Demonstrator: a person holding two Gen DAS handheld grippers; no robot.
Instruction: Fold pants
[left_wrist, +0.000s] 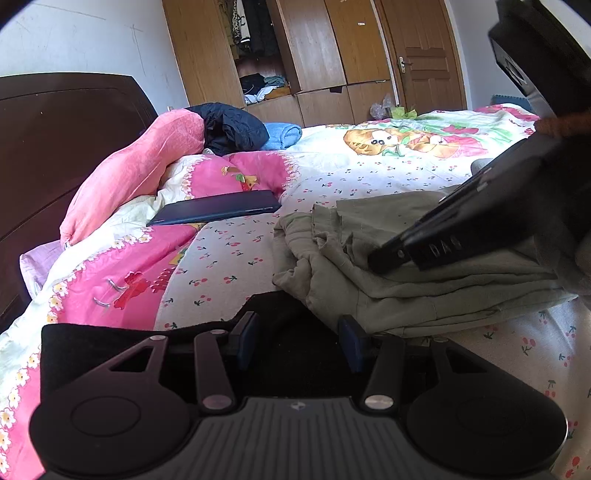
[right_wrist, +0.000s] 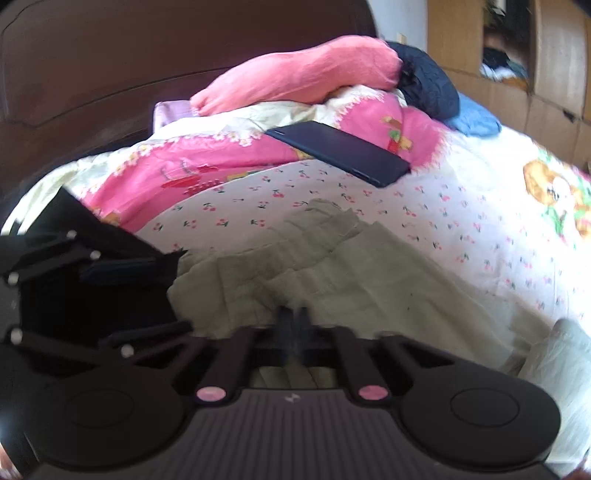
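Observation:
The olive-green pants (left_wrist: 424, 291) lie folded in several layers on the cherry-print bedsheet (left_wrist: 229, 258). In the right wrist view the pants (right_wrist: 351, 266) spread out ahead of me. My right gripper (right_wrist: 293, 317) has its fingers together, pinching the top layer of cloth. From the left wrist view that right gripper (left_wrist: 380, 260) slants down from the right, its tip on the upper fold. My left gripper (left_wrist: 300, 336) sits at the pants' near left corner with jaws apart. Black cloth (left_wrist: 110, 332) lies under and around it. The left gripper (right_wrist: 173, 295) also shows at the left edge.
A dark blue tablet (left_wrist: 218, 210) rests on the pink quilt (left_wrist: 122, 269) beyond the pants. A pink pillow (left_wrist: 140, 173), a dark jacket (left_wrist: 232, 127) and a blue towel (left_wrist: 282, 134) sit near the brown headboard (left_wrist: 55, 147). A wooden wardrobe (left_wrist: 295, 48) stands behind the bed.

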